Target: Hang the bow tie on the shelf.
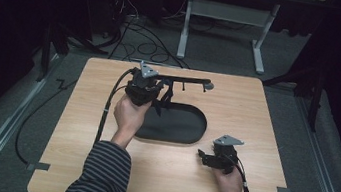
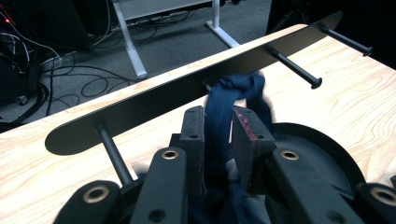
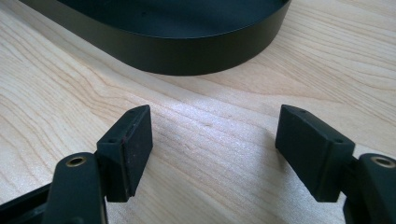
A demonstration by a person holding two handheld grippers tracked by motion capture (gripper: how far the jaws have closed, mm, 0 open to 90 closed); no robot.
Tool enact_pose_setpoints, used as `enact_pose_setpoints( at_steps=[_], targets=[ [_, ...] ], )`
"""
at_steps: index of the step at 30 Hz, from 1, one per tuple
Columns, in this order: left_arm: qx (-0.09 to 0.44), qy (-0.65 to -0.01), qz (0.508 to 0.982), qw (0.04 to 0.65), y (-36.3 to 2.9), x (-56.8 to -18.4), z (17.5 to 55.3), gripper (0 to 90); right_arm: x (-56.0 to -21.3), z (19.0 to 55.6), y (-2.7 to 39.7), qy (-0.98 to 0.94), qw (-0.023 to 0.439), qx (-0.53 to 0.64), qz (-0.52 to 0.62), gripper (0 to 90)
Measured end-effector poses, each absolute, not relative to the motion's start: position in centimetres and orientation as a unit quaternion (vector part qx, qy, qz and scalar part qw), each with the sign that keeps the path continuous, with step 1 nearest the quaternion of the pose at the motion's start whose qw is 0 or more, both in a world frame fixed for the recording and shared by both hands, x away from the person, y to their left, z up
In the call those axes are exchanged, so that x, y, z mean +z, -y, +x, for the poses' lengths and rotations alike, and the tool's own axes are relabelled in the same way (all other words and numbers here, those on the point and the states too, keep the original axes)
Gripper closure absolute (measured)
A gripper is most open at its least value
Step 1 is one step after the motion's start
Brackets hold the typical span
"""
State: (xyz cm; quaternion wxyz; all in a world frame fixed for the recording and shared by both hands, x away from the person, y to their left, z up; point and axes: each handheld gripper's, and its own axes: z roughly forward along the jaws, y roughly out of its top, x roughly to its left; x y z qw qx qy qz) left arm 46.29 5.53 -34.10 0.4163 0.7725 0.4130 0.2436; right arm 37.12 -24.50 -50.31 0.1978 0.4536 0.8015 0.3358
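Observation:
A black rack stands on the wooden table (image 1: 256, 118): a flat bar (image 1: 186, 80) with pegs (image 2: 296, 70) over an oval base (image 1: 179, 125). A dark blue cloth (image 2: 233, 91) hangs over a peg on the bar (image 2: 163, 100) and drops between the jaws of my left gripper (image 2: 218, 135). The pads stand slightly apart beside the cloth and do not pinch it. In the high view, the left gripper (image 1: 154, 95) sits at the rack's left end. My right gripper (image 3: 215, 140) is wide open over bare wood just in front of the base wall (image 3: 187, 51), at the lower right (image 1: 203, 156).
Cables (image 1: 140, 46) lie on the grey floor behind the table, and a white desk frame (image 1: 185, 27) stands farther back. Metal rails run along the floor on both sides. Each gripper trails a black cable (image 1: 105, 112) across the table.

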Motion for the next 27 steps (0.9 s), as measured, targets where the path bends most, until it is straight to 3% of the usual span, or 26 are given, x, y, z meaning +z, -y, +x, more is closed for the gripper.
enact_pose_setpoints(
  at_steps=[7,27],
  targets=[
    [0.252,-0.408,0.774,0.413,-5.6,-34.0,46.0,72.9,-50.3,37.1,24.5,-0.802,0.198,0.336,0.453,28.8],
    [0.213,-0.397,0.775,0.444,-7.8,-33.5,43.5,62.0,-50.3,37.1,24.5,-0.802,0.197,0.335,0.453,28.8]
  ],
)
